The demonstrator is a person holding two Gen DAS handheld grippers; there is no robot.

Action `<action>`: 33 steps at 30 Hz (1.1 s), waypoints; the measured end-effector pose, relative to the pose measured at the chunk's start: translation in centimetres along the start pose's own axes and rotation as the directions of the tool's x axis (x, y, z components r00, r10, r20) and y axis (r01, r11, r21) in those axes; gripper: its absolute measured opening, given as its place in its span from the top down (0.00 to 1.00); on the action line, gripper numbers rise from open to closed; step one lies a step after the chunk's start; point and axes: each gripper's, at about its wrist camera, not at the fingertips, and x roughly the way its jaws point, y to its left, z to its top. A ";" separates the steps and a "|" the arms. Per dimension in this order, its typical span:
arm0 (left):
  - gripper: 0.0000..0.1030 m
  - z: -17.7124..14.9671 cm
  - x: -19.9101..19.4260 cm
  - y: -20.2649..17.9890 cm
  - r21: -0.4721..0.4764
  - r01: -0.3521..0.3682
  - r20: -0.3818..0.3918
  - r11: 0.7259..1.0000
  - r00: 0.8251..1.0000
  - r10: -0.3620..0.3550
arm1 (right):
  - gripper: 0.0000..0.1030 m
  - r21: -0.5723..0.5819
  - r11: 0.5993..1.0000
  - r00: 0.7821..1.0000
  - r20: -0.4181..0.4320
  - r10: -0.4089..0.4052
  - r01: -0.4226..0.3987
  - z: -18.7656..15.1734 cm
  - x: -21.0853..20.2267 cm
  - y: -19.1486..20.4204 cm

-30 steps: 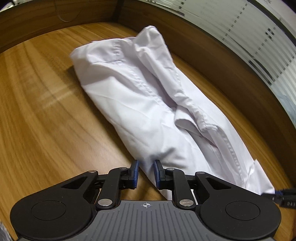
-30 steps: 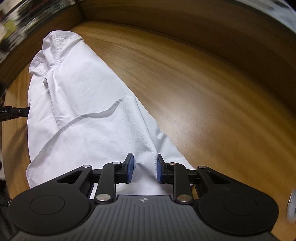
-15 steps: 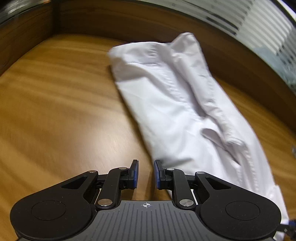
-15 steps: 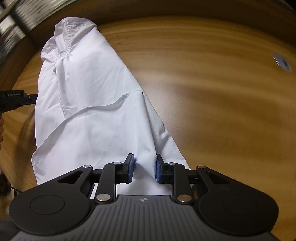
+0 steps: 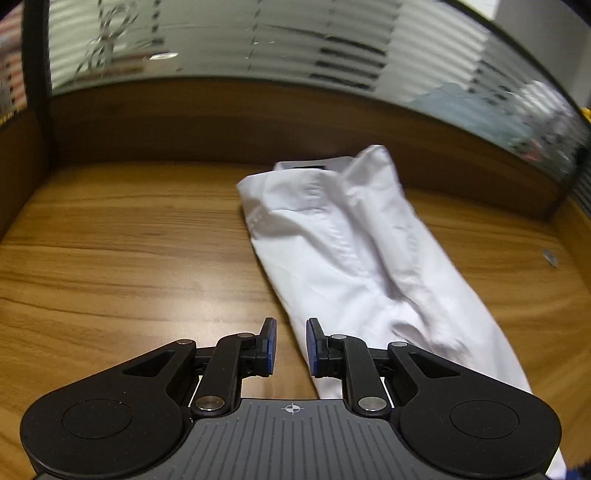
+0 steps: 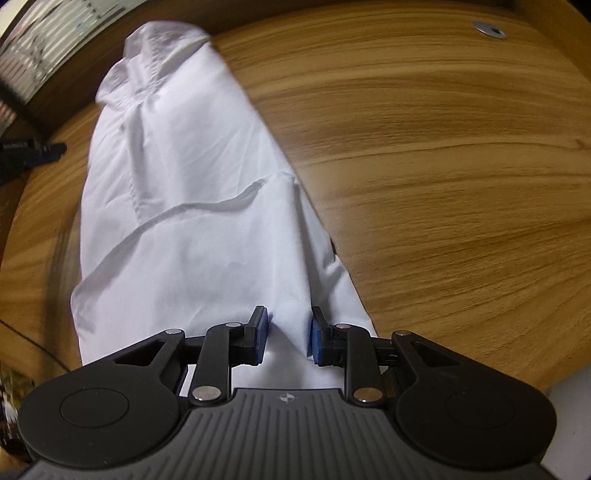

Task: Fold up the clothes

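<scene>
White cotton, seamed and lightly creased, makes up the shirt [image 5: 354, 258], which lies folded into a long narrow bundle on the wooden table [image 5: 129, 258]. In the left wrist view bare wood fills the whole left side as far as the dark raised back panel [image 5: 184, 122]; the left gripper [image 5: 290, 345] hovers with its jaws spread and nothing between them, the left blue pad [image 5: 270, 341] over wood and the right one just at the bundle's near left edge. The collar end lies farthest off, close to the back panel, and wood shows again to the right of the cloth. In the right wrist view a dark gripper tip [image 6: 33, 151] shows at the far left beside the bundle. A diagonal hem crosses the shirt [image 6: 177, 192]. The right gripper [image 6: 286, 334] sits over the near end, its jaws parted with a ridge of fabric rising between them. Right of the cloth, open wood runs to a metal grommet [image 6: 488, 28].
</scene>
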 end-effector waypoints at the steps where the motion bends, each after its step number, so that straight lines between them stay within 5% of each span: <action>1: 0.81 -0.2 -0.7 -0.7 0.017 0.003 0.004 1.000 1.000 -0.003 | 0.74 -0.033 0.999 1.000 -0.001 0.004 -0.004 0.0 -0.4 0.0; 5: 0.80 -2.8 -4.0 -4.2 0.060 0.012 0.010 0.998 1.000 -0.012 | 0.74 -0.210 0.977 1.000 -0.002 0.026 -0.026 0.3 -1.9 0.0; 12: 0.73 -9.7 -8.8 -11.2 0.085 -0.009 0.013 0.996 1.000 0.008 | 0.74 -0.467 0.882 0.996 -0.086 0.034 -0.071 0.5 -2.7 -3.1; 21: 0.54 -18.1 -11.8 -17.7 0.119 -0.009 -0.018 0.993 1.000 0.011 | 0.74 -0.711 0.689 0.989 -0.109 0.095 -0.144 -0.6 -4.9 -4.7; 27: 0.51 -21.6 -11.0 -20.3 0.227 -0.046 -0.055 0.973 0.997 0.060 | 0.69 -0.851 0.478 0.969 -0.128 0.212 -0.218 -1.1 -6.7 -3.7; 29: 0.51 -22.5 -10.4 -20.7 0.261 -0.057 -0.057 0.964 0.996 0.074 | 0.54 -0.890 0.394 0.962 -0.147 0.231 -0.231 -1.3 -6.8 -3.0; 33: 0.51 -23.9 -9.2 -21.3 0.333 -0.096 -0.041 0.938 0.992 0.117 | 0.43 -0.951 0.217 0.954 -0.162 0.251 -0.219 -2.1 -6.5 -1.6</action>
